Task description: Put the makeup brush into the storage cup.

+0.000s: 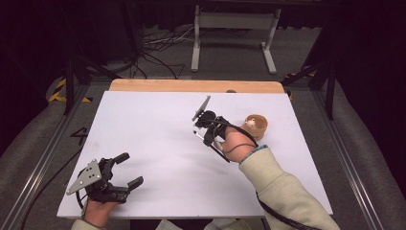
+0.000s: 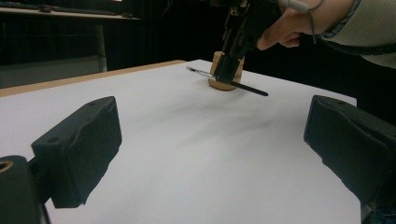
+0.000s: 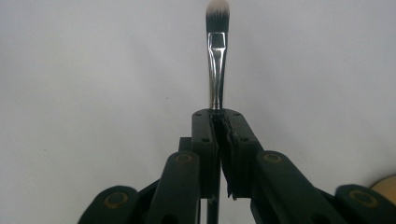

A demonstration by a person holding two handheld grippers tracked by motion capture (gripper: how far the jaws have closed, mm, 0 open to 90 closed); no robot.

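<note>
Two tongs work over a white table (image 1: 158, 124); the right tongs (image 1: 197, 128) are clenched on a slim makeup brush (image 3: 216, 70), gripping it at the handle just behind the silver ferrule; in the right gripper view the brush stands straight out from the pressed-together pads, its white-tipped dark bristles pointing away over the bare white surface; in the left gripper view the same brush (image 2: 233, 84) lies roughly level in the grip, its black handle sticking out on one side and the bristle end on the other, held above the table rather than resting on it; just behind it stands a small round wooden cup (image 1: 256, 125) near the table's right side, close to the person's right hand (image 1: 237, 141) in a pale sleeve; the left tongs (image 1: 127, 168) rest near the table's front left corner, released, their jaws standing wide apart with nothing between them; in the left gripper view the two black pads (image 2: 79, 149) frame bare tabletop.
</note>
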